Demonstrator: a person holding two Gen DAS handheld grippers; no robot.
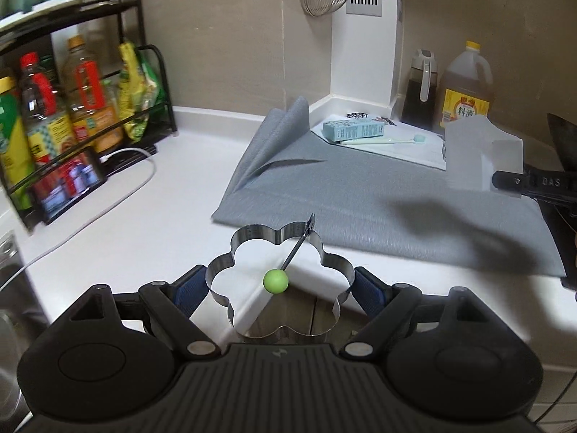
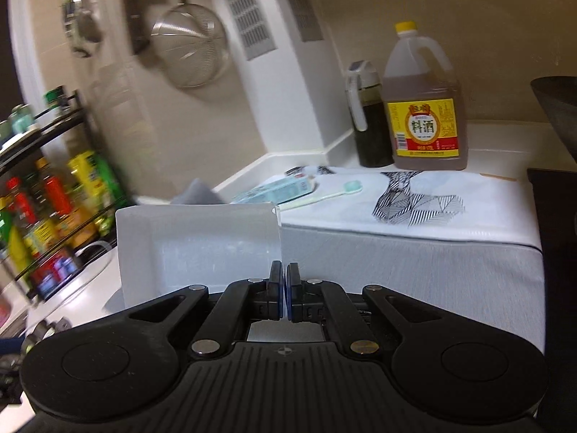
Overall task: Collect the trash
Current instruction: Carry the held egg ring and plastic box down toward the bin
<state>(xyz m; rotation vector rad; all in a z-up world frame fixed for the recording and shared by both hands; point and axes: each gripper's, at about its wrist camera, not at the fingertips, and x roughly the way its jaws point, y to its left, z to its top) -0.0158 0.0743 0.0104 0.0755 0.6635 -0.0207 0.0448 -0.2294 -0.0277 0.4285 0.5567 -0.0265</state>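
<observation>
A flower-shaped steel ring mould (image 1: 252, 235) with a green knob (image 1: 276, 280) on its thin handle sits between the blue pads of my left gripper (image 1: 279, 283), which press on its two sides. It hangs over the counter's front edge. My right gripper (image 2: 283, 281) is shut on the near wall of a translucent white plastic container (image 2: 198, 249), held above the grey mat (image 2: 414, 274). From the left wrist view that container (image 1: 483, 155) shows at the right, with the right gripper (image 1: 505, 180) clamped on its edge.
A teal carton (image 1: 351, 130) and a mint toothbrush (image 1: 382, 140) lie on a printed white cloth (image 2: 414, 209) at the back. A cooking-wine jug (image 2: 425, 108) and a dark dispenser (image 2: 371, 122) stand behind. A bottle rack (image 1: 72, 108), a phone (image 1: 72, 184) and a cable occupy the left.
</observation>
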